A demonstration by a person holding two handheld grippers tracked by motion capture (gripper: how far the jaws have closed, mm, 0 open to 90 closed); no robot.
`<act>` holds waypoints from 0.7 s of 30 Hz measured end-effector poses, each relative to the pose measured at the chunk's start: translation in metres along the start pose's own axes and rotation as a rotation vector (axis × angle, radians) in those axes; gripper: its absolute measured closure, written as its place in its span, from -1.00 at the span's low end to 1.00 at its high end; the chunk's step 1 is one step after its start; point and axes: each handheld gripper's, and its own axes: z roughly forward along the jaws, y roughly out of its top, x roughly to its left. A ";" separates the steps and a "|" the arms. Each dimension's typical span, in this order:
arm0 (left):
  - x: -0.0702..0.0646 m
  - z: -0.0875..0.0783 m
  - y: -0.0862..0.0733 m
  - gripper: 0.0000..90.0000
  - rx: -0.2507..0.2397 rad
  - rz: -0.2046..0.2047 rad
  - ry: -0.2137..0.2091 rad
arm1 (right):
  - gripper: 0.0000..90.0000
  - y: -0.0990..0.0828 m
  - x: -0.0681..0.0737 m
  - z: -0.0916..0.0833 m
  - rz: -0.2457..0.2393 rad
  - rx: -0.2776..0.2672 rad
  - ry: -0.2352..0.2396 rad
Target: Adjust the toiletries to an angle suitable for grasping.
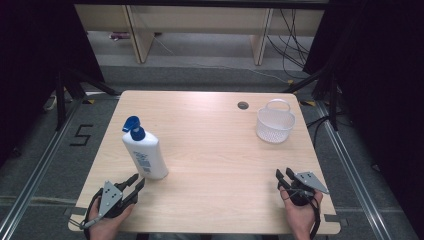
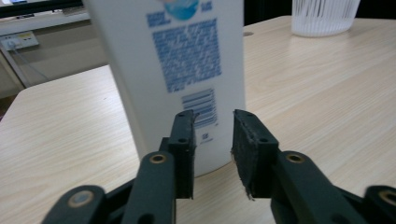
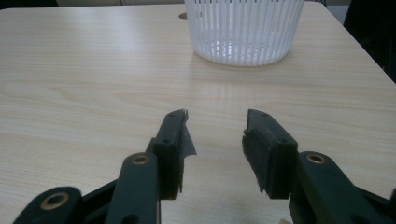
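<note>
Two grippers near edge, both spread, empty: left (image 1: pixel 134 184) at 7 o'clock, right (image 1: pixel 286 176) at 5. Bottle (image 1: pixel 145 152) upright, just beyond left jaws; tall, narrow-based, likely to topple if nudged. Basket (image 1: pixel 275 121) far, 1 o'clock. Label print blurred, unreadable; floor mark "5" (image 1: pixel 81 135).

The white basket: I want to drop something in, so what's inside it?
The white basket looks empty in the high view, with bare mesh floor showing. In the right gripper view its slatted wall hides the inside.
</note>
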 end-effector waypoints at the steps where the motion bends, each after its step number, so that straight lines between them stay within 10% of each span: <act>1: -0.001 0.000 0.004 0.63 -0.007 -0.011 -0.009 | 0.34 0.000 0.001 0.000 0.003 0.008 -0.009; 21: -0.002 0.018 0.045 0.92 -0.069 -0.037 -0.011 | 0.82 0.001 0.009 0.003 -0.076 0.018 0.003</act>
